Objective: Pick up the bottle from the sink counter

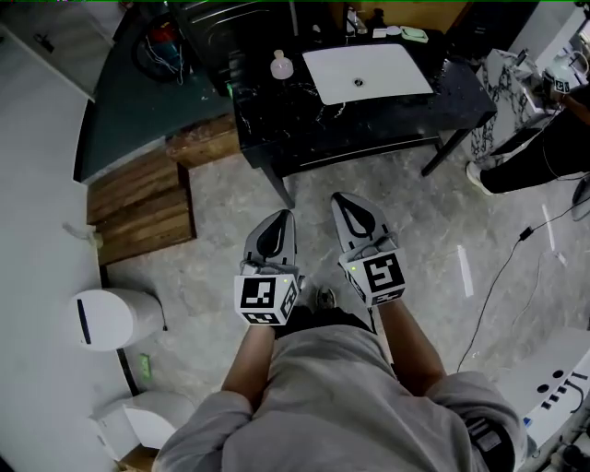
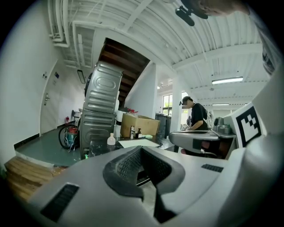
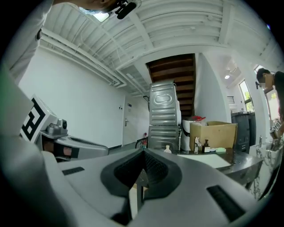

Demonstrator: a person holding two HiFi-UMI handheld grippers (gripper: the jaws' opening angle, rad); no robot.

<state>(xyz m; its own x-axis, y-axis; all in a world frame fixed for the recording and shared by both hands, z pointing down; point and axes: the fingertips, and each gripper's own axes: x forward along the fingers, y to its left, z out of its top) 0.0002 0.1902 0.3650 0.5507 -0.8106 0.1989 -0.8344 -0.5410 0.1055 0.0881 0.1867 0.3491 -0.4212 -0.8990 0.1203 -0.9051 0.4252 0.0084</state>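
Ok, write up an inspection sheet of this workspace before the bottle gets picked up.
Surface: black sink counter with a white basin set in it.
Job's things: bottle upright on the counter, left of the basin, untouched.
Clutter: tap and green dish along the counter's far edge.
Grippers: left gripper and right gripper both shut, nothing between the fingers, over the floor short of the counter.
Cables: one cable lying across the floor at right.
Surroundings: wooden pallets and white bin at left; a person by the counter's right end.
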